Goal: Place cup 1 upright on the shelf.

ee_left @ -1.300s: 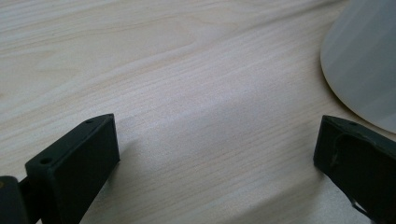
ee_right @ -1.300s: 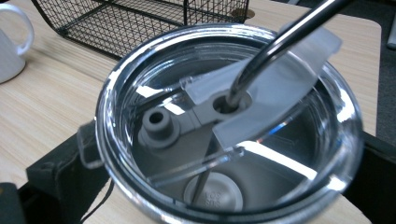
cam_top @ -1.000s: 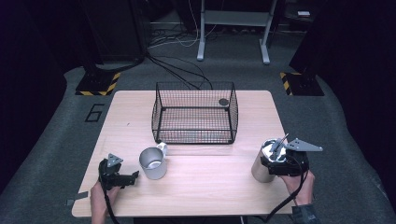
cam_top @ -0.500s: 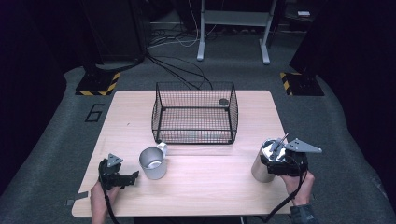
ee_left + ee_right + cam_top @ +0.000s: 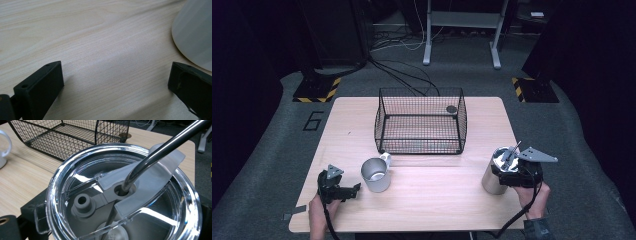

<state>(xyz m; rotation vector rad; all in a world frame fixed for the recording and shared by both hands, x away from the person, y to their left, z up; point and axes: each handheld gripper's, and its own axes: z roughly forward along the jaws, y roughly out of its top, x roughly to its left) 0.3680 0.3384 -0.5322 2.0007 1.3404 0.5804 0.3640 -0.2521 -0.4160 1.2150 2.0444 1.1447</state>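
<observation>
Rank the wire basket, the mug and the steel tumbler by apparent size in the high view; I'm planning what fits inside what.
1. Wire basket, clearly the largest.
2. Steel tumbler and mug look about alike; the right hand-held gripper partly covers the tumbler, so I won't rank them.

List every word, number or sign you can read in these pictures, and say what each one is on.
"6": a dark numeral on the grey floor, left of the table.
Yellow and black hazard stripes, no lettering: on the two floor plates beyond the table.
Embossed characters inside the tumbler, low in the right gripper view: too small and blurred to read.
No text on the mug or the wire basket.
</observation>
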